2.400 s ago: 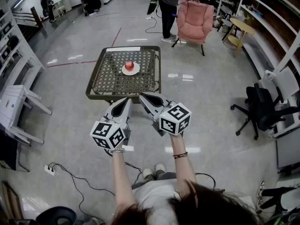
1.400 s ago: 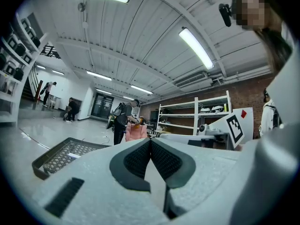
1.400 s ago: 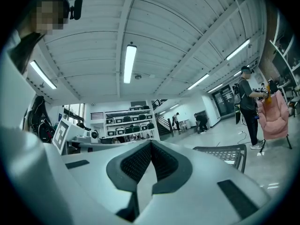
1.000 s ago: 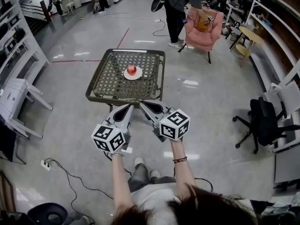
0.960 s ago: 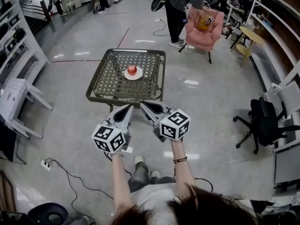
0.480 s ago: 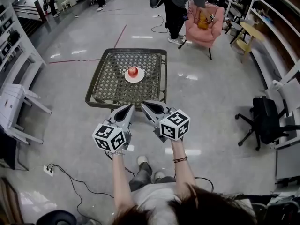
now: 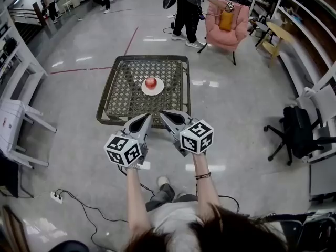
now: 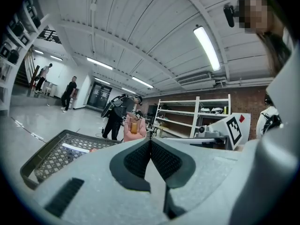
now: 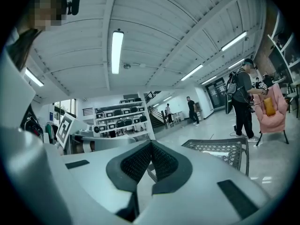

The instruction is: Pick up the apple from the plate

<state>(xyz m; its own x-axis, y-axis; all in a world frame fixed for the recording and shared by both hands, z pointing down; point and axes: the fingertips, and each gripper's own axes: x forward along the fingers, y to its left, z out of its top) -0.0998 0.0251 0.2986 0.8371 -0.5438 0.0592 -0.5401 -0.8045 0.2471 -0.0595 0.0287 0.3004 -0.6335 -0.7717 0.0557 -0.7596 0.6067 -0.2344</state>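
A red apple (image 7: 151,82) sits on a small white plate (image 7: 158,88) in the middle of a low dark lattice table (image 7: 126,96). Both grippers hang side by side just short of the table's near edge, well away from the apple. My left gripper (image 7: 147,117) is shut with nothing between its pads, and so is my right gripper (image 7: 164,113). In the left gripper view the left gripper (image 8: 150,139) shows closed pads with the table (image 8: 51,149) at lower left. In the right gripper view the right gripper (image 9: 151,143) is closed too, with the table (image 9: 220,150) at its right.
A person (image 7: 184,7) stands beyond the table next to a pink armchair (image 7: 227,20). A black office chair (image 7: 296,130) is at the right and white shelving (image 7: 16,114) at the left. Cables and a power strip (image 7: 55,196) lie on the floor at lower left.
The table, plate and apple have come nearer and lower in the head view. Both grippers stay together and shut as they approach the table's near edge.
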